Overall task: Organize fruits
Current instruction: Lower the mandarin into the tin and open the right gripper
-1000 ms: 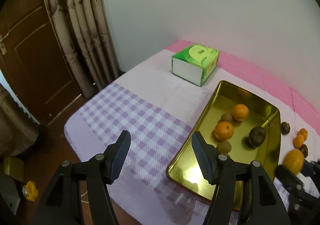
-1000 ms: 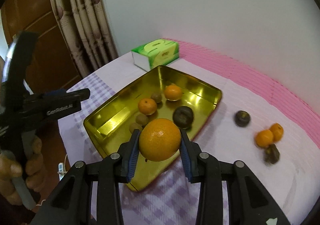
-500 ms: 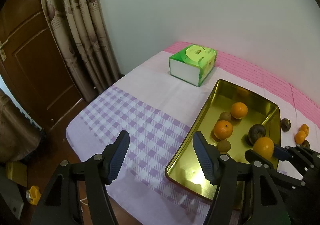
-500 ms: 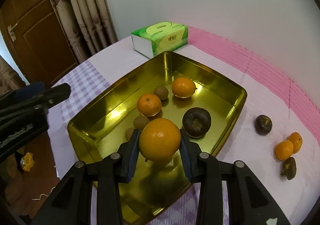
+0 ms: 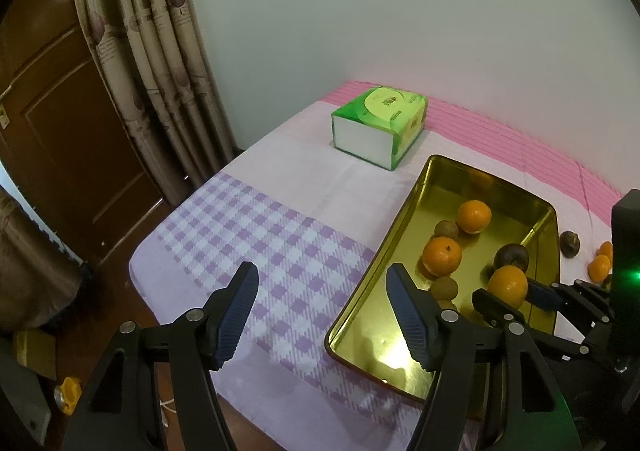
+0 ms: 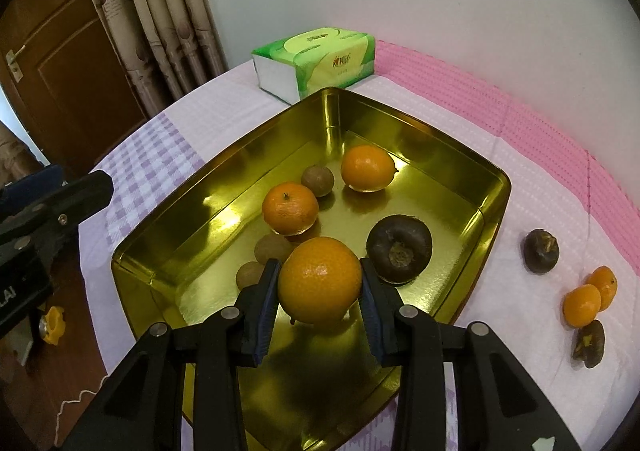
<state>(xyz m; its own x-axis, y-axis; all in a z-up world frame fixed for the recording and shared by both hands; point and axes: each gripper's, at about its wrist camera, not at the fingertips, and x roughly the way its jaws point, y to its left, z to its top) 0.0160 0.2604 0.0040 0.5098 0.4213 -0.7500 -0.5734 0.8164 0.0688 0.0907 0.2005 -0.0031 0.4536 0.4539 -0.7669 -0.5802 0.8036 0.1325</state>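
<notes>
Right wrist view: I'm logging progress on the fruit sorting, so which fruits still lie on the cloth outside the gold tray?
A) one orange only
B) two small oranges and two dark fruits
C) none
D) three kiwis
B: to the right of the gold tray, two small oranges and two dark fruits lie on the cloth.

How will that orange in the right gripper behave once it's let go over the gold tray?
The orange is round, so it will probably roll on the smooth tray floor. It may bump the dark fruit beside it. The fingers leave no visible dent, so it seems firm.
</notes>
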